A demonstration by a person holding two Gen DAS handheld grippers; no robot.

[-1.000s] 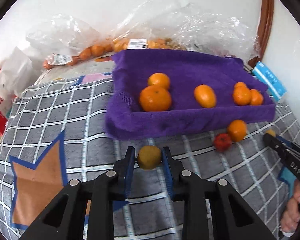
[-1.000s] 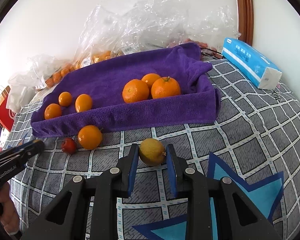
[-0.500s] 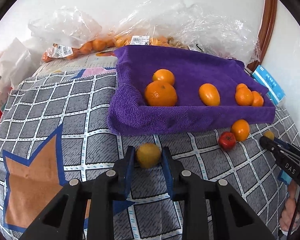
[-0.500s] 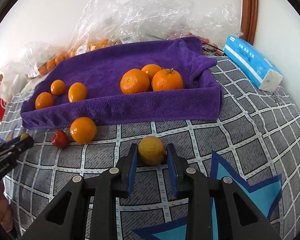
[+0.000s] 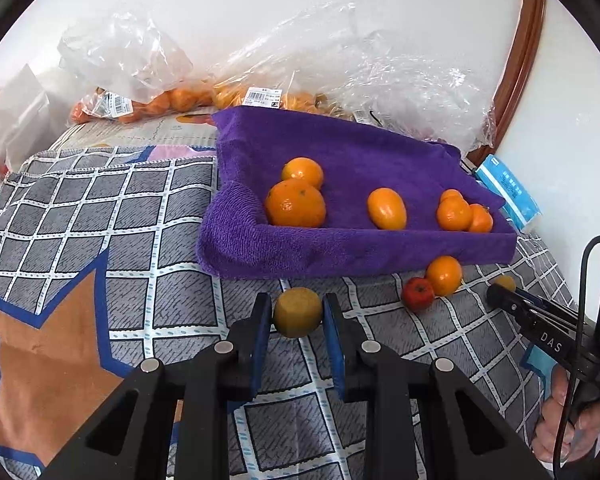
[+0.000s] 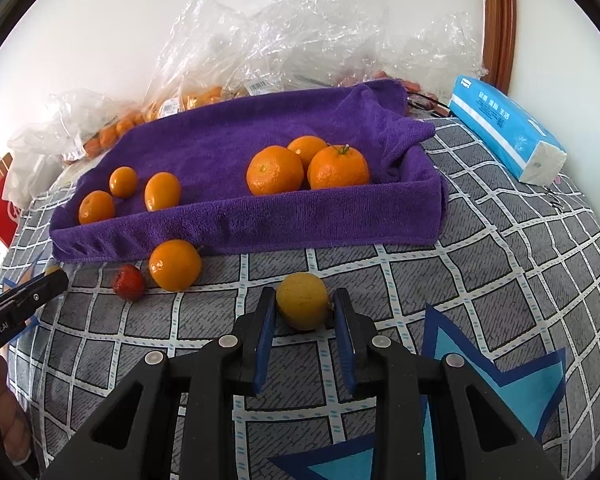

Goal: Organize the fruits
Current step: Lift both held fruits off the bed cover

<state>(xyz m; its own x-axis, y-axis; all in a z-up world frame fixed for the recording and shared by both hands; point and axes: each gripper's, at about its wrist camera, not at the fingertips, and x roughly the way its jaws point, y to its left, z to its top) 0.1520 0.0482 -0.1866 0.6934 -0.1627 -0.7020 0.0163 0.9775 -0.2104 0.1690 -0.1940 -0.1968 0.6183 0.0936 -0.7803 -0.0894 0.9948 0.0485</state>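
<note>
Status: left gripper [image 5: 297, 316] is closed on a dull-yellow fruit [image 5: 297, 312], with both blue pads seen touching it. Fruit is held low over the checked blanket [image 5: 100, 220], just in front of the purple towel [image 5: 340, 248]. Whether it rests on the blanket cannot be told.

Right gripper [image 6: 303, 312] is closed on a lemon [image 6: 302, 306]. Lemon is pinched at the fingertips, also near the towel's front edge, and its shadow is seen on the blanket below.

Six oranges are counted on the towel: three grouped at its right end [image 6: 276, 170], three smaller ones at its left end [image 6: 162, 191]. A loose orange [image 6: 175, 265] and a small red fruit [image 6: 129, 282] are seen touching each other on the blanket, with the orange against the towel's front edge.

Bagged fruit [image 5: 180, 100] is piled behind the towel. A blue tissue pack [image 6: 504, 128] is seen at the far right.
</note>
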